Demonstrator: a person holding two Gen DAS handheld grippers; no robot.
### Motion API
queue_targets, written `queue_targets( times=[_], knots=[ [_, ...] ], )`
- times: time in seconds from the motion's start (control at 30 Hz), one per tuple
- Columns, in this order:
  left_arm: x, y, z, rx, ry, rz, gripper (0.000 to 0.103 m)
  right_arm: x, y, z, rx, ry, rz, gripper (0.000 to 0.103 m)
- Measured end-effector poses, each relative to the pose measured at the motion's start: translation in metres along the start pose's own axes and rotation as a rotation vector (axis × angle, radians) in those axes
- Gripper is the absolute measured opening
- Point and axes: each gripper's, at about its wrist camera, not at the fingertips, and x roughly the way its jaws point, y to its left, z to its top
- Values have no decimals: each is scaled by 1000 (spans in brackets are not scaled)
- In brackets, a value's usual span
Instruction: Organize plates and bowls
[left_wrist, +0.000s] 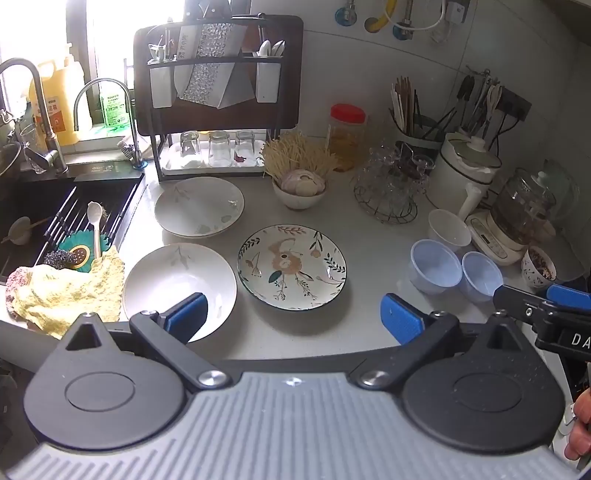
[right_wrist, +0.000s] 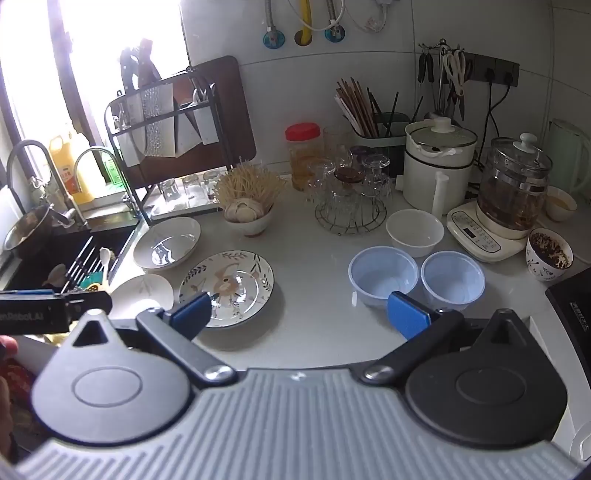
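Note:
A floral plate lies mid-counter. Left of it sit a white plate near the front and a white leaf-pattern plate behind it. Two pale blue plastic bowls stand side by side at the right, with a white bowl behind them. My left gripper is open and empty above the counter's front, its left finger over the white plate. My right gripper is open and empty, in front of the blue bowls.
A sink with a spoon and a yellow cloth lies at the left. A dish rack with glasses stands behind. A bowl of garlic, a wire glass stand, a white pot and a glass kettle line the back and right.

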Motion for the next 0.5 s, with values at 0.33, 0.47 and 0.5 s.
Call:
queue_targets(
  times=[0.33, 0.47, 0.5],
  knots=[
    [-5, -4, -2, 15, 0, 15, 101, -1, -2, -1, 1, 6, 2, 103],
    [-7, -3, -2, 7, 0, 21, 101, -3, -2, 1, -2, 3, 1, 103],
    [-7, -4, -2, 6, -1, 19, 101, -3, -2, 1, -1, 3, 1, 103]
  ],
)
